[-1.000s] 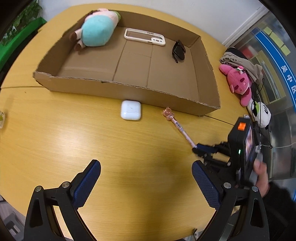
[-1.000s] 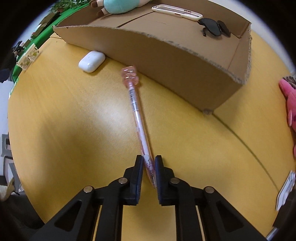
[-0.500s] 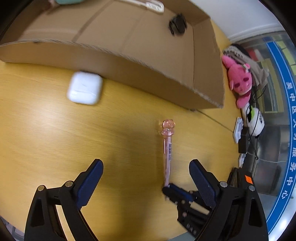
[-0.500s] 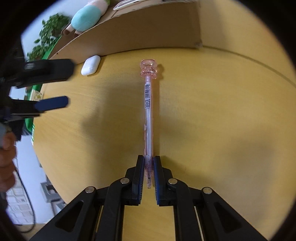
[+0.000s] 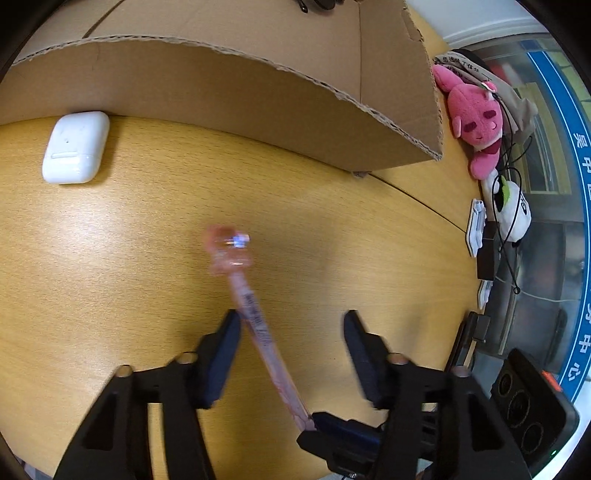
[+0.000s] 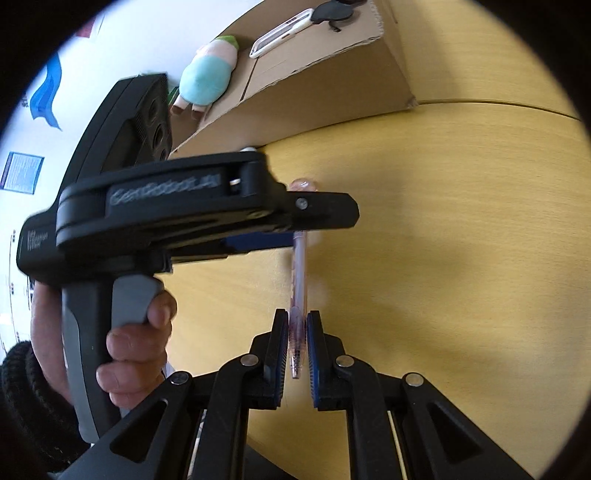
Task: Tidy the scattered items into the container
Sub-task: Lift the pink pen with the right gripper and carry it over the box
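A pink transparent pen [image 5: 255,321] with a bear-shaped cap hangs over the wooden table, lifted by its tip end. My right gripper [image 6: 297,325] is shut on that tip, and the shaft [image 6: 298,280] points away from it. My left gripper [image 5: 291,332] straddles the middle of the pen with its jaws closing. The pen lies against the left finger [image 5: 221,350], with a gap to the other one. The cardboard box [image 5: 258,99] stands behind and holds a plush toy [image 6: 207,77], a phone case [image 6: 280,33] and sunglasses [image 6: 332,11]. A white earbud case [image 5: 75,147] lies by the box's front wall.
A pink plush [image 5: 476,118] and a panda plush [image 5: 511,210] sit with cables off the table's right edge. A hand [image 6: 136,350] grips the left gripper's handle, and that gripper's body fills the left of the right wrist view.
The left gripper came down over the pen and its jaws narrowed from wide to close around it. The right gripper rolled and raised the pen off the table.
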